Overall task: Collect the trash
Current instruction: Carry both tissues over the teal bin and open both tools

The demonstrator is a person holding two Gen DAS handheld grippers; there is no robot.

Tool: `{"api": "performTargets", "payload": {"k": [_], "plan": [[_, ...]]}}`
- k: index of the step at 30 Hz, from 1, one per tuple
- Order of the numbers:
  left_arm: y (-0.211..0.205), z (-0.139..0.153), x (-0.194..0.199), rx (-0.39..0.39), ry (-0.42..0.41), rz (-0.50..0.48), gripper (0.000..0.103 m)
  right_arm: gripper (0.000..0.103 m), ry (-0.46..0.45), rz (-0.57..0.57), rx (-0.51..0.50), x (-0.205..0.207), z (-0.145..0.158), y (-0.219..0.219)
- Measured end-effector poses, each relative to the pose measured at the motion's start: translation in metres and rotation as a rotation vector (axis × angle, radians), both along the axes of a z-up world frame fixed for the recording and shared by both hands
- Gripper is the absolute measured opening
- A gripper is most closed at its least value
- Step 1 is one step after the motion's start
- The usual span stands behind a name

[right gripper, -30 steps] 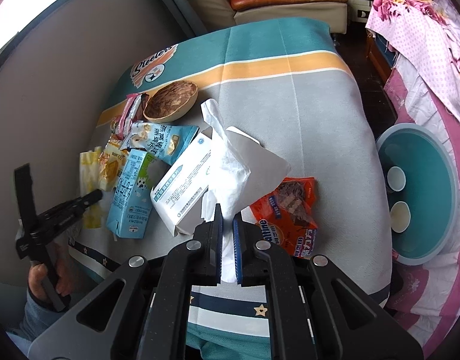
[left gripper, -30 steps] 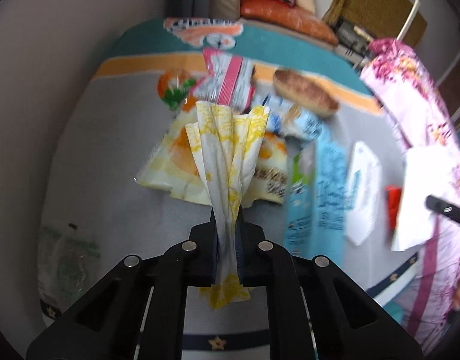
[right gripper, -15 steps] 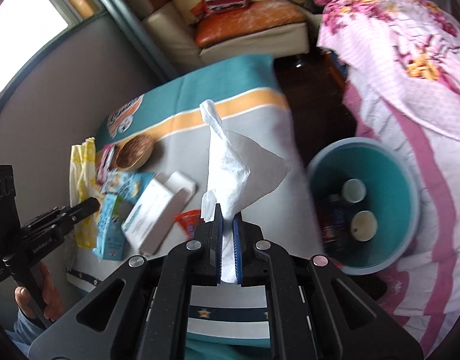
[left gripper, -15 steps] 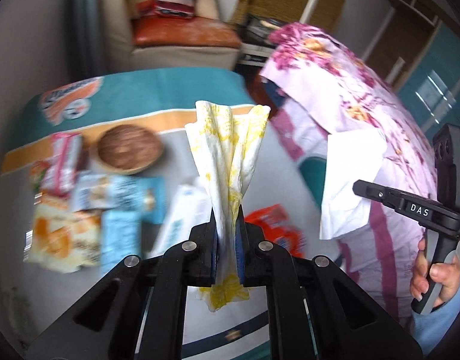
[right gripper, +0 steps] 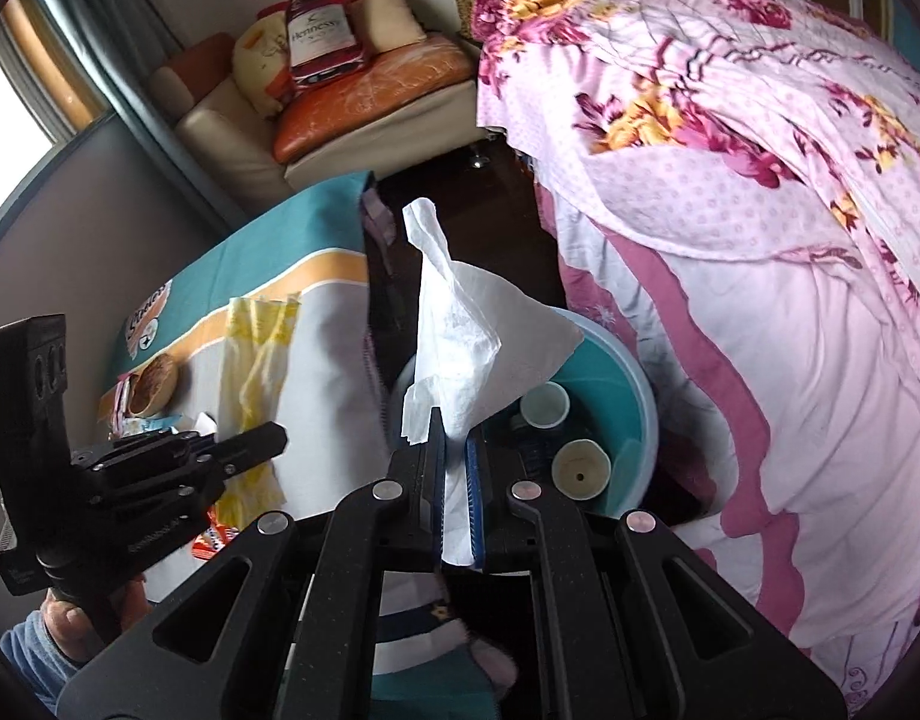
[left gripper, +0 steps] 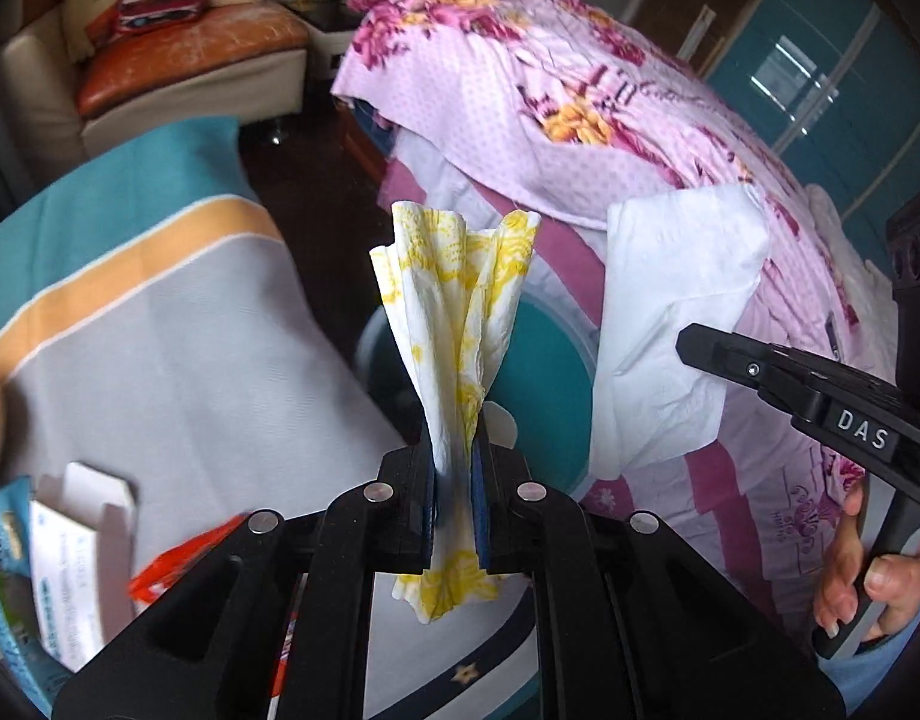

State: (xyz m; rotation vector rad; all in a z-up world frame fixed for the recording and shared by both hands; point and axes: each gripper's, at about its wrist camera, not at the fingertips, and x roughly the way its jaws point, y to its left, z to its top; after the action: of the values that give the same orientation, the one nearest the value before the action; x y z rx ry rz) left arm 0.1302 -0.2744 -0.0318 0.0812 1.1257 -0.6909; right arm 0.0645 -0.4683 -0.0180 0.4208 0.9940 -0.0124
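My left gripper (left gripper: 454,450) is shut on a yellow-printed white wrapper (left gripper: 460,306) that stands up from the jaws. My right gripper (right gripper: 457,438) is shut on a white tissue (right gripper: 466,324). Both hang near a teal basin (right gripper: 628,372) on the floor, which holds paper cups (right gripper: 544,405) and other rubbish. The basin (left gripper: 544,372) lies just behind the wrapper in the left wrist view. The right gripper with its tissue (left gripper: 670,324) also shows in the left wrist view, and the left gripper with its wrapper (right gripper: 250,360) in the right wrist view.
A table with a grey, orange and teal cloth (left gripper: 160,324) carries a white carton (left gripper: 70,558), a red packet (left gripper: 178,564) and a brown bowl (right gripper: 154,384). A bed with a pink floral cover (right gripper: 760,240) stands right of the basin. A sofa (right gripper: 352,102) is at the back.
Both grippers have swung right from over the table toward the basin, each still holding its piece. The table litter has slid to the left of both views.
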Motion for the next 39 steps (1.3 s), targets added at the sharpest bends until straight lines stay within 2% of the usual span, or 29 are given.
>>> {"api": "performTargets", "payload": {"k": [9, 12, 14, 16, 23, 36, 39], "plan": [[-0.043, -0.035, 0.013, 0.067, 0.046, -0.033, 0.013, 0.006, 0.047, -0.025, 0.035, 0.006, -0.031, -0.027], [-0.047, -0.041, 0.018, 0.091, 0.041, -0.019, 0.030, 0.006, 0.052, -0.032, 0.040, 0.007, -0.035, -0.032], [-0.046, -0.040, 0.019, 0.103, 0.024, -0.001, 0.059, 0.006, 0.059, -0.034, 0.042, 0.008, -0.038, -0.034], [-0.044, -0.039, 0.020, 0.113, -0.004, 0.014, 0.070, 0.006, 0.065, -0.036, 0.042, 0.010, -0.039, -0.034], [-0.024, -0.034, 0.023, 0.131, -0.015, 0.052, 0.089, 0.006, 0.079, -0.028, 0.042, 0.018, -0.045, -0.030], [0.023, -0.024, 0.028, 0.109, -0.004, 0.131, 0.094, 0.009, 0.119, -0.001, 0.030, 0.029, -0.055, -0.013], [0.030, -0.024, 0.029, 0.105, 0.003, 0.140, 0.094, 0.014, 0.129, 0.004, 0.026, 0.031, -0.056, -0.008]]}}
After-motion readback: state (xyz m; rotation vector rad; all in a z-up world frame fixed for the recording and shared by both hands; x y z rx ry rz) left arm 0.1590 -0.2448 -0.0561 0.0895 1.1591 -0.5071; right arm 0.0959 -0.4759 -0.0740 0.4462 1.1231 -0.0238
